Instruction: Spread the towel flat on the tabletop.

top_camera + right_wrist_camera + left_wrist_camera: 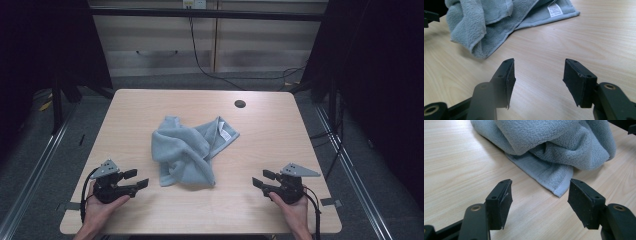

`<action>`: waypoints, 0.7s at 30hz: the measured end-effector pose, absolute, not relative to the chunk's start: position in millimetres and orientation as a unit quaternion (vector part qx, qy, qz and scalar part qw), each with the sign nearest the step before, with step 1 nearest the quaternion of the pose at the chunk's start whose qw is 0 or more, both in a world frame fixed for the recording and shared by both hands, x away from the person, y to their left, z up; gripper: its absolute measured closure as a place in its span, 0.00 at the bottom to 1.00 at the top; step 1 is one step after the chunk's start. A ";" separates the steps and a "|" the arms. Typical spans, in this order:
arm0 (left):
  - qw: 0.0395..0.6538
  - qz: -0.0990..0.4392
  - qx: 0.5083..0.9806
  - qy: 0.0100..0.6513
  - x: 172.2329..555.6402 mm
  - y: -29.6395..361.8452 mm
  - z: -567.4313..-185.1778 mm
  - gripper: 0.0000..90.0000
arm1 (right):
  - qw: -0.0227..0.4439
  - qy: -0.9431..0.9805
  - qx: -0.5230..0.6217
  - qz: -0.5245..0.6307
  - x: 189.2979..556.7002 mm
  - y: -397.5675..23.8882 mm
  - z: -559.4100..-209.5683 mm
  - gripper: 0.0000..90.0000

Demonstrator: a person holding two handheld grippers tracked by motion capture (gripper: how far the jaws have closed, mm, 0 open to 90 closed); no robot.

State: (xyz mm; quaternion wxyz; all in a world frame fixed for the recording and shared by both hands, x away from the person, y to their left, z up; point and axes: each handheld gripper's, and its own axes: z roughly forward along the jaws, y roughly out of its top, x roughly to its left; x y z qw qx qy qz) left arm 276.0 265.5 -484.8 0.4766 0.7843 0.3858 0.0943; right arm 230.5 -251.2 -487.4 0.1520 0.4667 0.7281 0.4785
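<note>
Grey terry towel (192, 152) lies crumpled mid-table, nothing folded yet; left gripper (136, 180) and right gripper (262, 179) wait wide open, empty.

The crumpled towel (192, 152) heaps at the table's (270, 210) centre, the one obstacle. Bare wood rings it: open lanes at 9, 3 and 6 o'clock; a small hole (240, 104) sits toward 1 o'clock.

Crumpled grey-blue terry towel (190, 152), bunched and twisted in loose folds at mid-table; one hemmed corner flat toward the far right, white care label (225, 133) face-up; another hemmed corner flat at the near side.
</note>
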 end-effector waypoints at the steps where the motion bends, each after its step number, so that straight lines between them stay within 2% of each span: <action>1: 0.475 0.095 0.785 0.385 275.5 264.8 -484.4 0.39 | 0.152 0.728 0.467 0.478 230.5 -251.2 -487.4 0.47; 6: 0.468 0.091 0.794 0.377 276.7 260.8 -486.0 0.42 | 0.139 0.731 0.458 0.486 229.1 -248.1 -486.5 0.47; 8: 0.468 0.084 0.797 0.371 277.3 259.3 -487.4 0.50 | 0.135 0.730 0.457 0.489 231.8 -244.7 -486.4 0.48; 15: 0.474 0.071 0.810 0.339 272.7 243.1 -482.4 0.60 | 0.119 0.748 0.425 0.496 239.5 -215.7 -479.2 0.52; 16: 0.474 0.067 0.814 0.329 274.3 238.4 -480.2 0.64 | 0.117 0.757 0.411 0.494 241.4 -206.5 -474.2 0.53; 19: 0.476 0.065 0.820 0.312 283.7 222.6 -472.5 0.64 | 0.112 0.761 0.399 0.499 245.4 -198.6 -468.8 0.55; 21: 0.467 0.075 0.826 0.307 296.4 208.3 -468.1 0.60 | 0.105 0.773 0.383 0.495 257.3 -183.2 -465.5 0.54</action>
